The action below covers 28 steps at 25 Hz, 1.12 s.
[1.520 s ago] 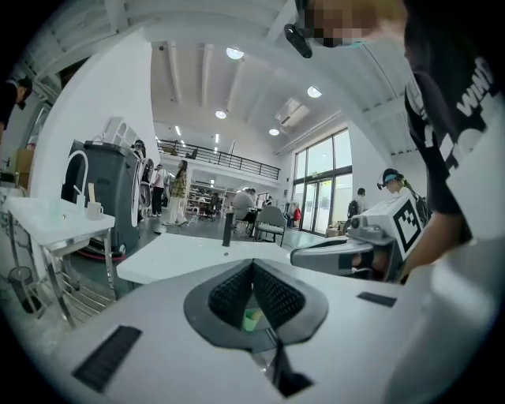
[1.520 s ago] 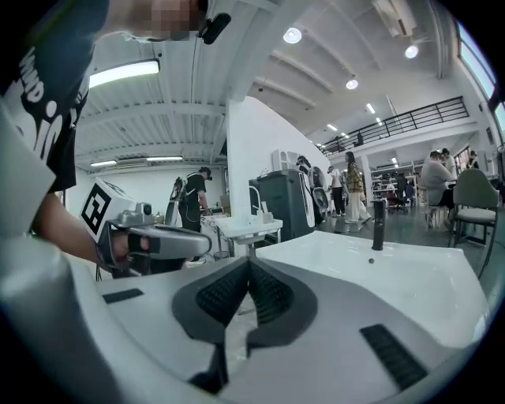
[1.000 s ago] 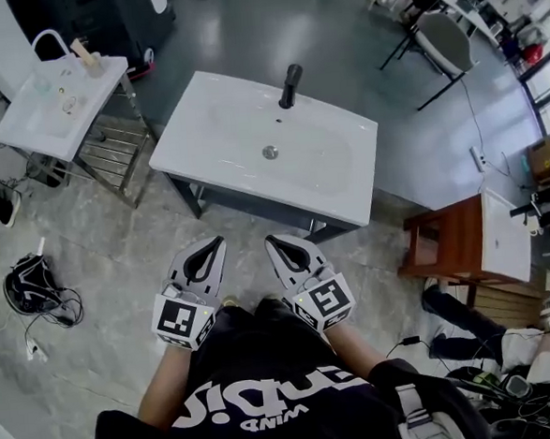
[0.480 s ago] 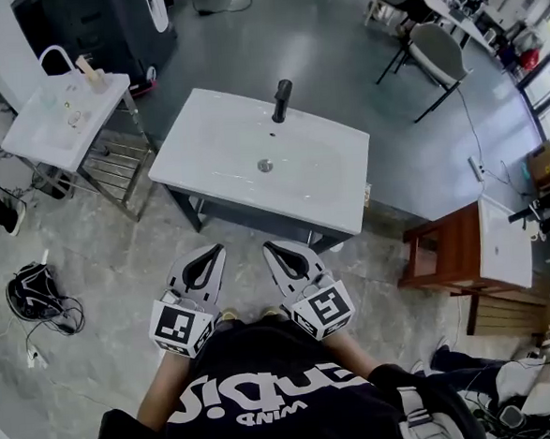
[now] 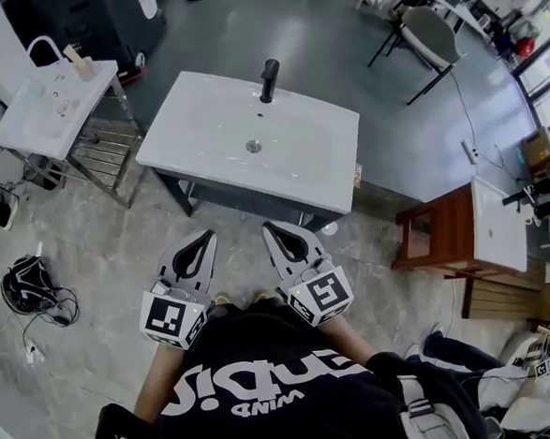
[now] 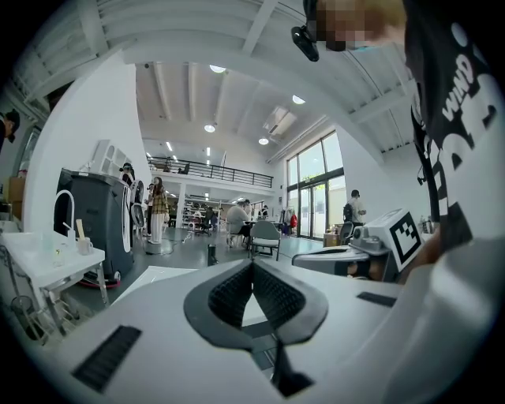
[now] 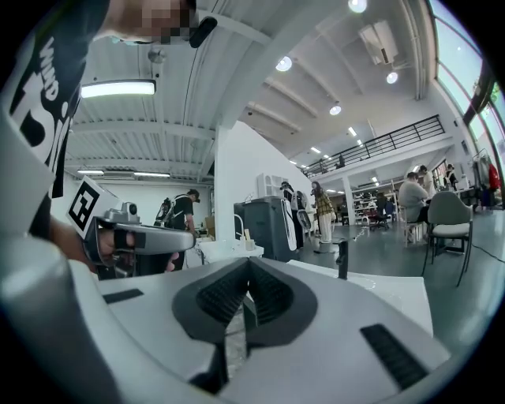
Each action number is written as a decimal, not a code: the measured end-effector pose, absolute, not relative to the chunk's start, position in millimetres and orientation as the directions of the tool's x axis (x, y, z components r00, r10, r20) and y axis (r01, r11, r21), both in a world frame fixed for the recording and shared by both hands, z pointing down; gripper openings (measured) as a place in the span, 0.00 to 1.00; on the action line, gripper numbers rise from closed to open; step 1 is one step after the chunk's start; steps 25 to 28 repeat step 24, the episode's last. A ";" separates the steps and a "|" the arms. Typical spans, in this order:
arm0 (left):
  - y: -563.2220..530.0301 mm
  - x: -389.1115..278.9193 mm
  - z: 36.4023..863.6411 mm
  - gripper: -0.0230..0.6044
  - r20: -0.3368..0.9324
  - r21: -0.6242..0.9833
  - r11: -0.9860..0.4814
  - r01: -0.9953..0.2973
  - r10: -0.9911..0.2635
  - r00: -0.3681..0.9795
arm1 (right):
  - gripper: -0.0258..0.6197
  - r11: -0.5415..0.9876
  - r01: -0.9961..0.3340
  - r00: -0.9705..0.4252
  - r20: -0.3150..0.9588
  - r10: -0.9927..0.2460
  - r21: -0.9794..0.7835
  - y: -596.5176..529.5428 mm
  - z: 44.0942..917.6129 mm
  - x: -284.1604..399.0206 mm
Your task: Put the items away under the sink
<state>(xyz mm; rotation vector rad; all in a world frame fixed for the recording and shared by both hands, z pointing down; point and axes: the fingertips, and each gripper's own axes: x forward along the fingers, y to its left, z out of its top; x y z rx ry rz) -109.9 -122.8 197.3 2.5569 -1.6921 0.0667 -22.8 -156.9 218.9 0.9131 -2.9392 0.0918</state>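
Observation:
A white sink basin [image 5: 300,170] with a black faucet [image 5: 268,80] sits on a dark grey cabinet [image 5: 219,202] just ahead of me. Both grippers hang side by side in front of my body, short of the cabinet's front. The left gripper [image 5: 208,235] is shut with nothing between its jaws; its tips meet in the left gripper view too [image 6: 252,264]. The right gripper [image 5: 268,227] is likewise shut and empty [image 7: 248,262]. No loose items for the cabinet show near the grippers. The space under the sink is hidden from above.
A small second sink [image 5: 24,128] on a metal rack [image 5: 102,160] stands at the upper left. A wooden cabinet [image 5: 445,239] with a white top is at the right. Black gear with cables [image 5: 31,287] lies on the floor left. A chair [image 5: 427,36] stands far right.
The sink has shifted slightly left and up in the head view as I moved. Both grippers stay shut and empty in front of my body.

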 end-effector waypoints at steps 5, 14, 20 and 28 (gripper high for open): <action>-121.3 -111.4 194.7 0.06 0.079 0.037 -0.378 -0.925 -0.922 0.380 | 0.07 0.825 -0.565 -0.824 0.072 -0.562 -0.029 -156.0 213.9 -21.4; -114.4 -112.4 196.5 0.06 0.077 0.032 -0.360 -0.932 -0.929 0.361 | 0.07 0.822 -0.570 -0.821 0.057 -0.568 -0.020 -152.5 212.0 -14.2; -110.0 -114.4 200.5 0.06 0.076 0.036 -0.350 -0.936 -0.933 0.352 | 0.07 0.817 -0.576 -0.816 0.056 -0.575 -0.012 -150.3 214.2 -9.4; -108.2 -123.1 201.4 0.06 0.077 0.045 -0.335 -0.941 -0.938 0.338 | 0.07 0.810 -0.585 -0.810 0.068 -0.583 -0.022 -151.6 218.6 -9.6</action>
